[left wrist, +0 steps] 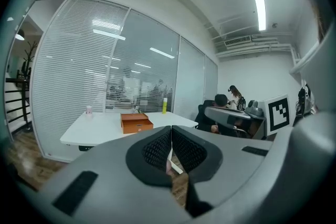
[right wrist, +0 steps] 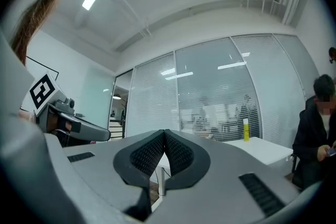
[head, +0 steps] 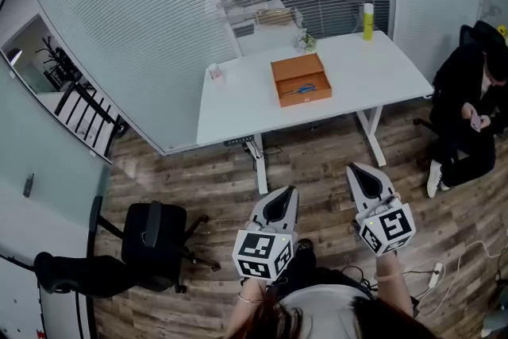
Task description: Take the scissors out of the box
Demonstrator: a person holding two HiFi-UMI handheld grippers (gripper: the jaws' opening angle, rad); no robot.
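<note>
Small blue-handled scissors [head: 301, 89] are seen lying flat inside the open orange rectangular box [head: 305, 99] on the white table [head: 238, 103]. Their long axis runs roughly across the box, well ahead of both grippers. The left gripper [head: 290, 190] and right gripper [head: 354, 167] are closed on nothing. Neither is judged clearly nearer.

Smooth grey shells on left gripper [head: 292, 190] and right gripper [head: 352, 167]; black dimpled pads [left wrist: 156, 148]; white cube [head: 262, 255] with black square markers behind each. Person: light grey top [head: 337, 306], thin bracelet [head: 248, 299] at left wrist.
</note>
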